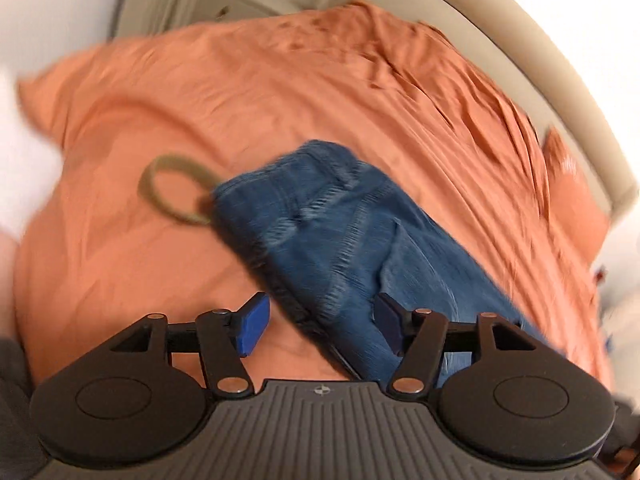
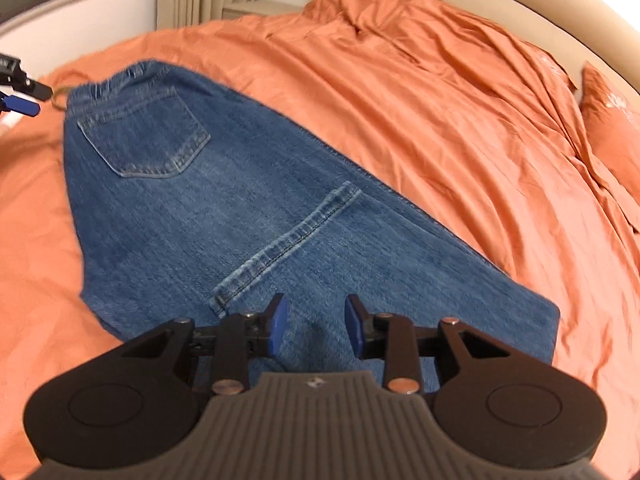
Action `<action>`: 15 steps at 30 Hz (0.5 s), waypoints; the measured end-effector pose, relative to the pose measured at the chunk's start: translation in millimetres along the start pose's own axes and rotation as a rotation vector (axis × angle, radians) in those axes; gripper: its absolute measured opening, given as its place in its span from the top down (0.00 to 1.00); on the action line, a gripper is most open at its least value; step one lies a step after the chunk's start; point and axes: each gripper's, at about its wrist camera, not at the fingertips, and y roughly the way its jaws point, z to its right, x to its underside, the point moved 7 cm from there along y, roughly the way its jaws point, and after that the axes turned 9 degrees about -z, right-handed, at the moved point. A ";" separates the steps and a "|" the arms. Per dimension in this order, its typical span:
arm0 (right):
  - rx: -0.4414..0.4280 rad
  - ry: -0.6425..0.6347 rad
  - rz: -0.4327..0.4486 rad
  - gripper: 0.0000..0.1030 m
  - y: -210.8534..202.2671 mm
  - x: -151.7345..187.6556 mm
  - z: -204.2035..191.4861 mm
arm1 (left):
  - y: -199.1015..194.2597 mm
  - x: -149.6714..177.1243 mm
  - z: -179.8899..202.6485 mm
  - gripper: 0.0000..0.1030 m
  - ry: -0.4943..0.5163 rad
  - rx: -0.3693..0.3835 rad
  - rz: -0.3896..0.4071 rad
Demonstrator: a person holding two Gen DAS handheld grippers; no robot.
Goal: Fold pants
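Both tongs gaping, empty | jeans folded | orange sheet bare rightward

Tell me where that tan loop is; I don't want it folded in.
In the left wrist view, the tan loop lies on the orange bedspread, left of centre, touching the jeans at their waistband end.

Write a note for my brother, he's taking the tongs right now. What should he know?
Left tongs: open, empty, over the jeans' edge.
Right tongs: open, empty, above the jeans.
Jeans lie flat on the orange sheet, back pocket up, a hem lying across them. A loop pokes out by the waist.
Done: looks like one fold.
Left: probably more folds.
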 end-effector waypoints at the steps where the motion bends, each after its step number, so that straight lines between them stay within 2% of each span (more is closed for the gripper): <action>1: 0.004 -0.015 -0.011 0.72 5.0 -3.0 -0.2 | 4.0 -1.7 -10.2 0.30 -0.047 0.017 0.001; 5: 0.004 -0.047 -0.046 0.73 23.5 -14.4 3.7 | 21.1 -9.7 -49.6 0.30 -0.227 0.073 0.010; 8: -0.033 -0.037 -0.057 0.74 36.5 -23.3 7.0 | 34.4 -19.4 -63.6 0.29 -0.312 0.136 0.016; 10: -0.067 -0.032 -0.051 0.75 43.5 -30.3 8.4 | 43.3 -26.7 -67.4 0.29 -0.330 0.141 0.024; 15: -0.103 -0.024 -0.065 0.77 66.5 -45.3 12.0 | 63.1 -41.0 -63.7 0.29 -0.290 0.114 0.042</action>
